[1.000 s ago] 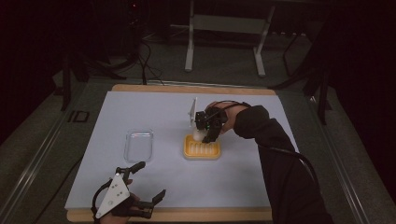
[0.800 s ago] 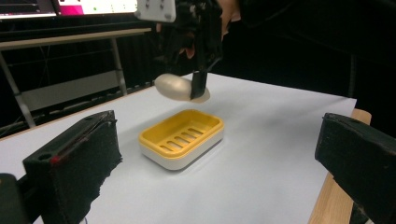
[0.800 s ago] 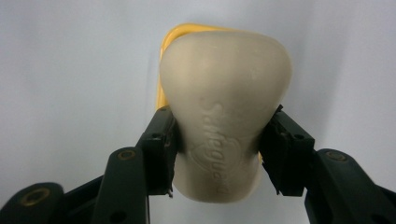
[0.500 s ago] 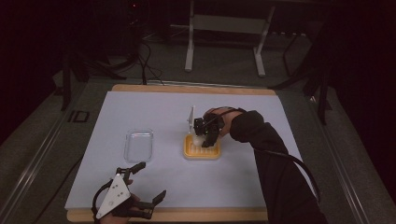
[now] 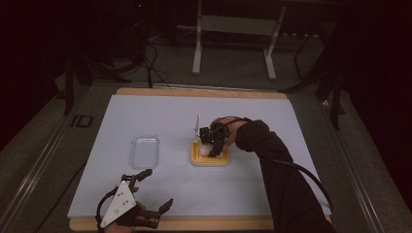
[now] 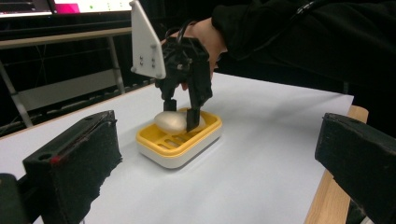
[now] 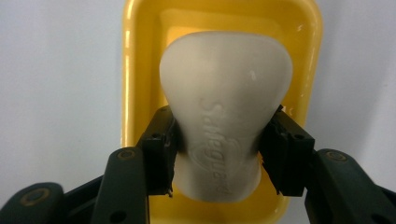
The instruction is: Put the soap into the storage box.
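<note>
A pale soap bar [image 7: 224,116] lies in a yellow soap dish [image 7: 130,70] with a white base, near the middle of the table. My right gripper [image 7: 219,154] points down into the dish, one jaw pressed against each side of the bar. The high view has the same gripper [image 5: 212,145] over the dish [image 5: 210,161]. From the left gripper view, the right gripper [image 6: 181,115] straddles the soap [image 6: 169,122] inside the dish [image 6: 180,151]. My left gripper [image 5: 156,188] rests at the front left edge, jaws wide apart and holding nothing.
A clear plastic tray [image 5: 145,150] lies left of the dish on the white table cover [image 5: 272,111]. The wooden table edge [image 5: 194,223] runs along the front. A metal stand [image 5: 233,29] and cables sit on the floor beyond the table.
My right gripper has come down into the dish and its jaws now sit against the soap. The left gripper has stayed where it was.
</note>
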Action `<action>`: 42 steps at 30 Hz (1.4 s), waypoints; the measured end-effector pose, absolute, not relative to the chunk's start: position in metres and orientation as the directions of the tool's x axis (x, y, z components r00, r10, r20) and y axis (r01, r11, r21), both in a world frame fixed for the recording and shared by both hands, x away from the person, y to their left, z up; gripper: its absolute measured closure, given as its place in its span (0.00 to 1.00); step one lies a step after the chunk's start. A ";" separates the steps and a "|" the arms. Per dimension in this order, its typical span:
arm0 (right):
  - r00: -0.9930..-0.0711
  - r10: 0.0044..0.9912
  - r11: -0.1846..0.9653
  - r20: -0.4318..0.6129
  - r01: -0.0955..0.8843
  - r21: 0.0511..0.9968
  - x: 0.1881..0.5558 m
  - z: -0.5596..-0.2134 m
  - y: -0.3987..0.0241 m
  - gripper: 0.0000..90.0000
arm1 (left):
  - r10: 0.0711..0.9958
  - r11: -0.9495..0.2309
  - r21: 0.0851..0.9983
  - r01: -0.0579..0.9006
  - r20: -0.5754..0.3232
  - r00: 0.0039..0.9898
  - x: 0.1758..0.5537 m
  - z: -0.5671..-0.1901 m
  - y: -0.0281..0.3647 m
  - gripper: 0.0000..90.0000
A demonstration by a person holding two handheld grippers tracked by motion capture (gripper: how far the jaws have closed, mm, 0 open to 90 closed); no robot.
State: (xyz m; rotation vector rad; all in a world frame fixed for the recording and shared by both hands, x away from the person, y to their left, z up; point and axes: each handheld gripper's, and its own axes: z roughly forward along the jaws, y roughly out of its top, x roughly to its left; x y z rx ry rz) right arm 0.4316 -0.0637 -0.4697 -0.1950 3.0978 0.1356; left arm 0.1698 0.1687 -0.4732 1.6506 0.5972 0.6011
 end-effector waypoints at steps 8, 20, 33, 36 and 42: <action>-0.995 -0.091 0.991 -0.034 -0.094 0.095 0.433 -0.479 -0.063 0.55 | 0.675 -0.147 0.987 0.058 0.057 0.735 0.170 -0.473 0.169 0.00; -0.995 -0.082 0.989 -0.050 -0.088 0.120 0.430 -0.472 -0.061 0.49 | 0.674 -0.148 0.987 0.058 0.057 0.737 0.170 -0.473 0.168 0.00; -0.996 0.017 0.974 -0.084 -0.003 0.225 0.423 -0.441 -0.076 0.47 | 0.673 -0.153 0.986 0.061 0.059 0.737 0.171 -0.474 0.167 0.00; -0.996 0.056 0.965 -0.073 0.035 0.262 0.420 -0.435 -0.083 0.45 | 0.673 -0.155 0.986 0.061 0.061 0.737 0.171 -0.474 0.167 0.00; -0.984 0.167 0.947 -0.066 0.142 0.288 0.417 -0.429 -0.097 0.35 | 0.674 -0.159 0.985 0.063 0.062 0.736 0.171 -0.474 0.166 0.00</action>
